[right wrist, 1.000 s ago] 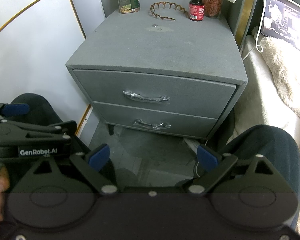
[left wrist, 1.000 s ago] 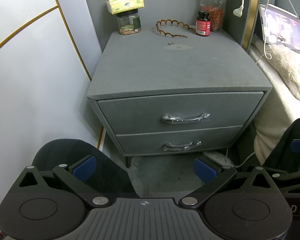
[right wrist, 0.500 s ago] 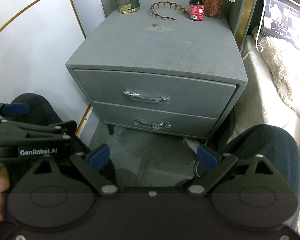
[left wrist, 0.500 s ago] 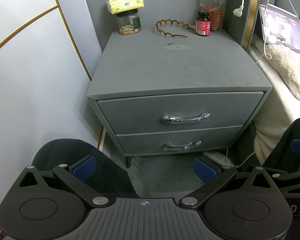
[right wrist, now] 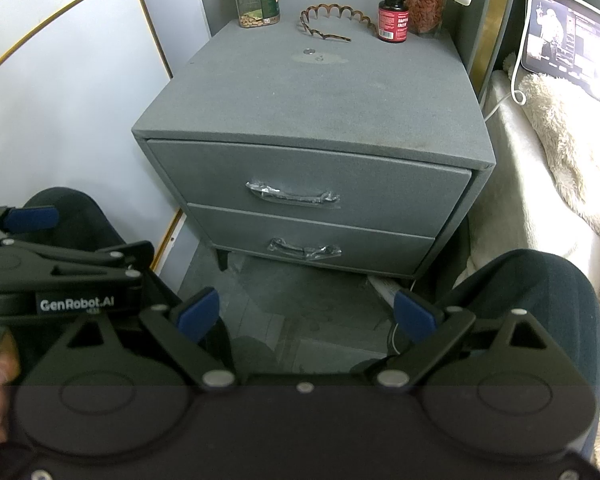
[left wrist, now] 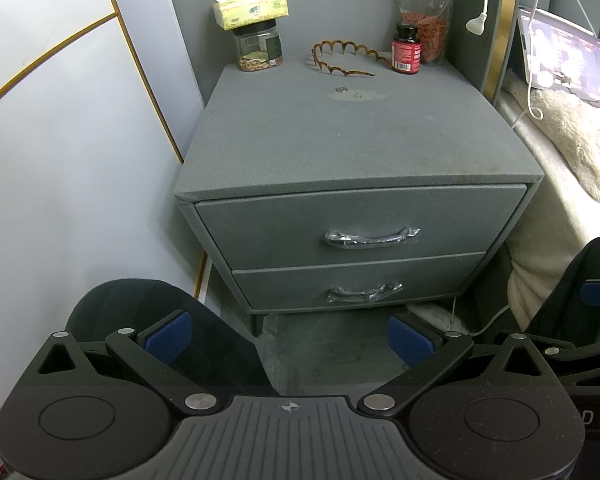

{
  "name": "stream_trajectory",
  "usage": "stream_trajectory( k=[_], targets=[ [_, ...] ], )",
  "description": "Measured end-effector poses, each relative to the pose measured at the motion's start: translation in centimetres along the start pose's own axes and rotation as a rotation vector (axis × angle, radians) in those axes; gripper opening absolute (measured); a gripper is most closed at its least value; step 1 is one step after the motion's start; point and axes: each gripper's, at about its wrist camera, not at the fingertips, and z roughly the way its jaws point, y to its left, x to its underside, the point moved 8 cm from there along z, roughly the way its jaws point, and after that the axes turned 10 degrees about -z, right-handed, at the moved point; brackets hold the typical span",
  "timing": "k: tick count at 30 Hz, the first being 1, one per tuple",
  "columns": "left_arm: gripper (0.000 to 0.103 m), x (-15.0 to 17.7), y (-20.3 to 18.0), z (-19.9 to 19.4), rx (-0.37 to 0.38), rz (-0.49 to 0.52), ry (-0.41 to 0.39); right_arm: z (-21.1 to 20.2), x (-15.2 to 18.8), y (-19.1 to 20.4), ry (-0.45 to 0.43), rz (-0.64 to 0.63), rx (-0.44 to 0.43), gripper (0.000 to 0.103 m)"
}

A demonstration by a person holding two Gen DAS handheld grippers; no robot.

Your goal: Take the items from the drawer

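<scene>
Left wrist view puts the grey nightstand point(left wrist: 356, 140) ahead of you at 12 o'clock, with the bed point(left wrist: 560, 184) at 3 o'clock and the white wall panel point(left wrist: 60, 160) at 9 o'clock. Its top drawer point(left wrist: 356, 228) and bottom drawer point(left wrist: 352, 284) both sit flush and shut, each with a plastic-wrapped handle; the top handle point(left wrist: 372, 237) is at the drawer's middle.

Your left gripper point(left wrist: 288, 338) hangs low at 6 o'clock, well apart from the nightstand, its blue pads point(left wrist: 168, 336) spread wide with nothing between them and touching nothing. Your right gripper point(right wrist: 306, 312) is the same: pads point(right wrist: 198, 314) wide apart, empty, over the dark floor between your knees, short of the bottom drawer. From the right wrist view the left gripper shows at 9 o'clock.

On the nightstand's top, along the back edge at 12 o'clock, stand a clear jar point(left wrist: 258, 48) with a tissue box point(left wrist: 250, 8) resting on its lid, a scalloped brown headband point(left wrist: 344, 58), a red-labelled bottle point(left wrist: 406, 50) and, behind it, a pouch of red bits point(left wrist: 424, 20). A small coin-like disc point(left wrist: 342, 89) lies nearer the middle.
</scene>
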Motion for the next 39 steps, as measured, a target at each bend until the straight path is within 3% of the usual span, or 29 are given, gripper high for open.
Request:
stream_trajectory(
  k=[26,33,39],
  targets=[
    [0.103,0.1,-0.1,-0.2,0.004,0.001,0.007,-0.2,0.0,0.1,-0.009,-0.008,-0.013,0.095],
    [0.103,-0.2,-0.1,-0.5,0.021,-0.007,0.005,-1.3,-0.8,-0.7,-0.100,0.064,-0.092,0.094],
    [0.103,-0.3,0.2,-0.5,0.027,-0.021,0.002,-1.7,-2.0,-2.3,-0.195,0.045,-0.083,0.094]
  ],
)
